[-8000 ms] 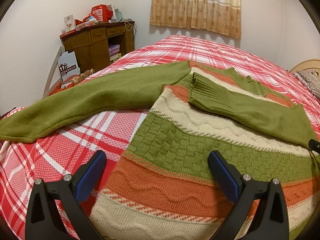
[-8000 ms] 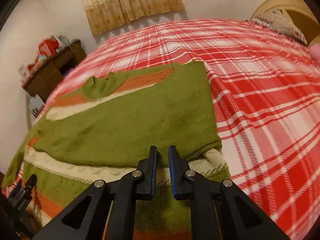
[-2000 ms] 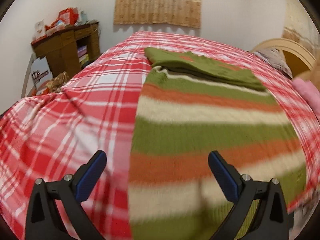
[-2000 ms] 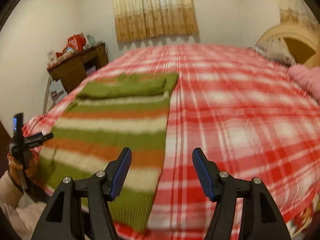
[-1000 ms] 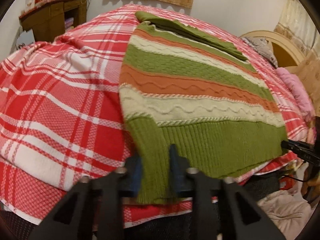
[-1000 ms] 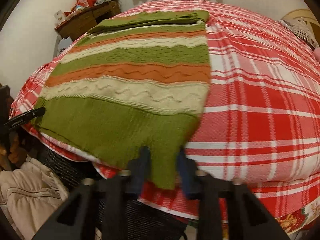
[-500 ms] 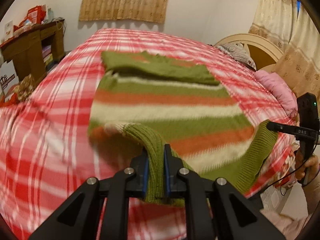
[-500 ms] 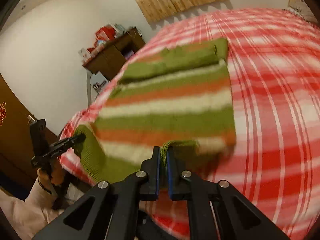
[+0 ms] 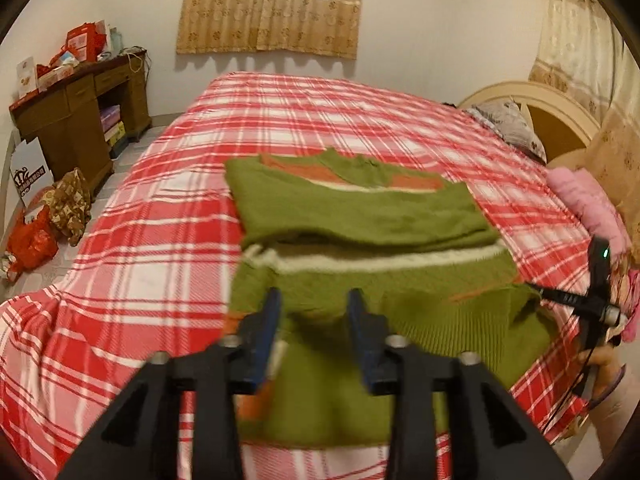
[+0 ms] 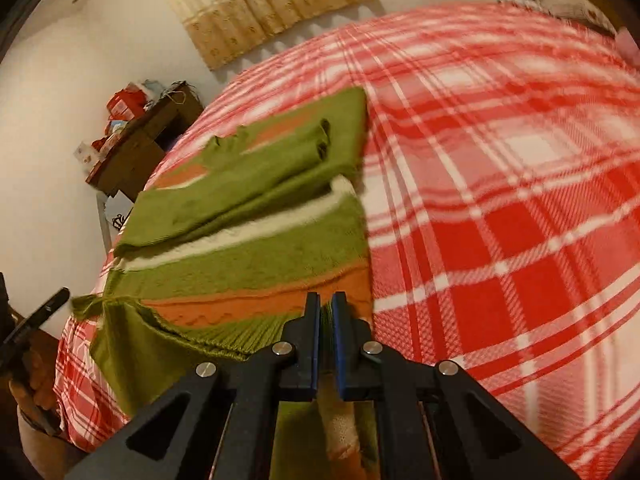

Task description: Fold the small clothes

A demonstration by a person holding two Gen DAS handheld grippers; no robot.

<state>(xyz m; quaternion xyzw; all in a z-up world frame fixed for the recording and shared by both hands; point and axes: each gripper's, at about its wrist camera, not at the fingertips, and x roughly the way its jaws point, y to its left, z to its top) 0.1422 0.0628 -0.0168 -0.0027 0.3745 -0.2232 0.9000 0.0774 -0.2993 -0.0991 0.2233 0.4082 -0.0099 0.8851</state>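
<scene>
A green, orange and cream striped sweater lies on the red plaid bed, sleeves folded across its far end. Its green ribbed hem is lifted and doubled back over the body. My left gripper hovers over the near left part; its jaws are opening, with green knit showing between the fingers but not pressed. My right gripper is shut on the hem at the right corner. It also shows at the right edge of the left wrist view, as the right gripper.
A wooden desk piled with boxes stands at the far left, with bags on the floor beside it. A pink cloth, a pillow and a curved headboard are to the right. Bare plaid bedspread stretches right of the sweater.
Both grippers closed on the hem corners, lifted them and carried the hem up over the sweater's body. The left jaws, shut on the hem half a second ago, now stand apart.
</scene>
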